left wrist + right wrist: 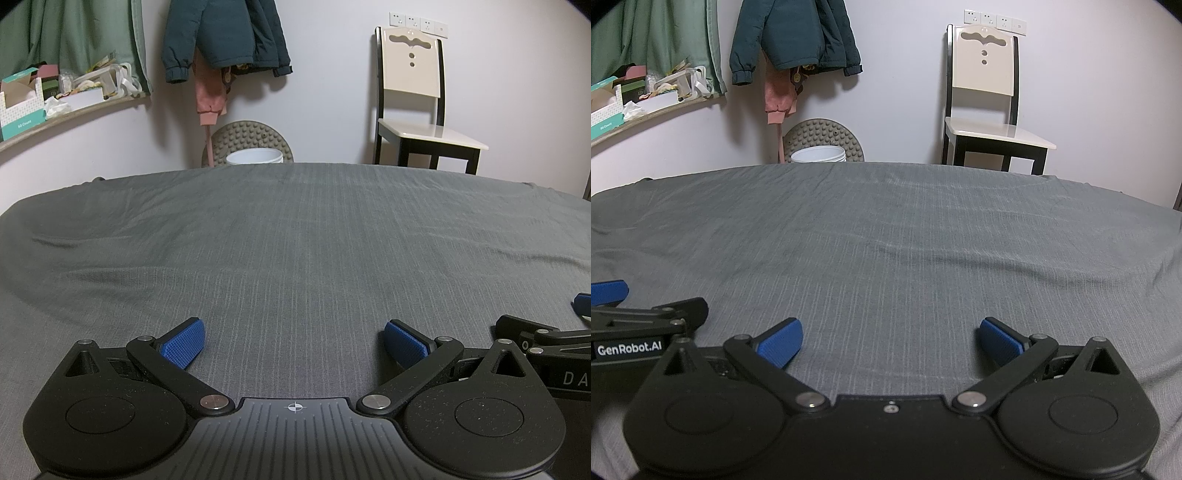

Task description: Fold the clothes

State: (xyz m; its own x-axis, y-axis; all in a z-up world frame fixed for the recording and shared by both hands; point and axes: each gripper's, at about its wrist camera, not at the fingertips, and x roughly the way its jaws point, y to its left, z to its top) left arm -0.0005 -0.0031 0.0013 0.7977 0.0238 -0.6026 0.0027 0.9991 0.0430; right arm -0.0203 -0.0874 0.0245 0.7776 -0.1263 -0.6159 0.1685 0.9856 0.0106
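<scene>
Left gripper (294, 341) fingers (183, 344) spread, grey sheet (295, 236), chair (413, 99)

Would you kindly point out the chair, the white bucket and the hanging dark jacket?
chair (424, 130): left wrist view, on the cream seat.
white bucket (255, 156): left wrist view, on its rim, behind the bed edge.
dark jacket (790, 33): right wrist view, on the body of the jacket.

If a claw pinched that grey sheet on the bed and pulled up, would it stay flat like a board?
Probably not. The grey sheet already shows soft wrinkles and ripples, so it likely lifts into a floppy tent. It looks thin, so probably light. Its woven ribbing and the ridged pads of the open right claw suggest little slipping.
</scene>
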